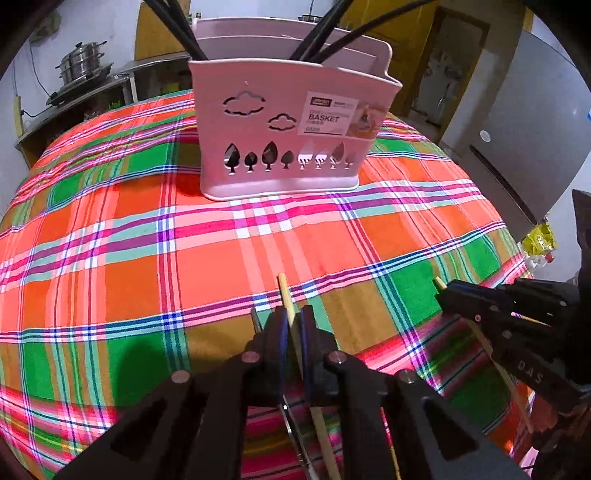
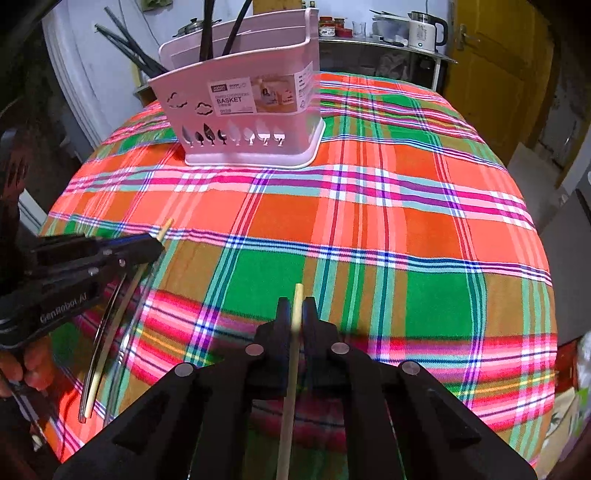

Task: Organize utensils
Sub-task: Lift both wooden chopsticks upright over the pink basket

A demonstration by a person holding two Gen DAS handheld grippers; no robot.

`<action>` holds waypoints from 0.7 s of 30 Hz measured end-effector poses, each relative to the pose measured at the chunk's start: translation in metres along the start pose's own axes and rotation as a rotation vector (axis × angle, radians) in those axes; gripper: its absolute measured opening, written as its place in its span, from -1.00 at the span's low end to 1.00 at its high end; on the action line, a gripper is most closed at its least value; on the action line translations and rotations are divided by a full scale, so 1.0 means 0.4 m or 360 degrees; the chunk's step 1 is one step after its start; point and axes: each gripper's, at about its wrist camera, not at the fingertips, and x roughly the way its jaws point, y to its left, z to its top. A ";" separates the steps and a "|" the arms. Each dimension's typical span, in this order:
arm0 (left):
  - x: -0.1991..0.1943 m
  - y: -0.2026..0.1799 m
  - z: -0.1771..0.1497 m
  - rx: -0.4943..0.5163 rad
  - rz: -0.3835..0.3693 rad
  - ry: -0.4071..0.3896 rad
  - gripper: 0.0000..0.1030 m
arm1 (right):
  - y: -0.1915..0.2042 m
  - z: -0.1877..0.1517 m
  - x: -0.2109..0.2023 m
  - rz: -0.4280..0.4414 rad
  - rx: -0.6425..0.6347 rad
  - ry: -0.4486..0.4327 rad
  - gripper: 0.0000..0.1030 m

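A pink basket (image 1: 291,122) stands on a table covered with a bright plaid cloth (image 1: 147,240), toward the far side of it. Black utensils (image 1: 325,29) stick up out of the basket, leaning against its rim.

Well in front of the basket, near the table's front edge, the left gripper (image 1: 291,325) has its fingers closed on a pale wooden chopstick (image 1: 286,295). The stick's tip pokes out past the fingers toward the basket, and its long end runs back under the gripper.

To the right of it, also well in front of the basket, the right gripper (image 2: 295,314) has its fingers closed on a second wooden chopstick (image 2: 297,306), tip again toward the basket, shaft trailing back below the gripper. Both grippers are seen from the side in each other's view, each with a stick tip showing past its fingers.

A hand (image 2: 22,365) holds the left gripper.
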 end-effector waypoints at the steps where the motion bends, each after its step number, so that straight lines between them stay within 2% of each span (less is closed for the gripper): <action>1: -0.007 -0.001 0.003 -0.0003 -0.0020 -0.0012 -0.88 | 0.002 0.002 -0.001 0.0005 0.0004 -0.0005 -0.89; 5: -0.056 0.001 0.020 0.0017 -0.0063 -0.0082 -0.89 | -0.002 0.010 -0.025 0.0074 0.0044 -0.0068 -0.90; 11: -0.131 -0.007 0.055 0.0046 -0.0104 -0.0175 -0.89 | 0.001 0.041 -0.091 0.0097 0.0051 -0.0200 -0.90; 21: -0.288 -0.028 0.113 0.0123 -0.0129 -0.0392 -0.89 | 0.009 0.094 -0.250 0.0129 0.0040 -0.0499 -0.90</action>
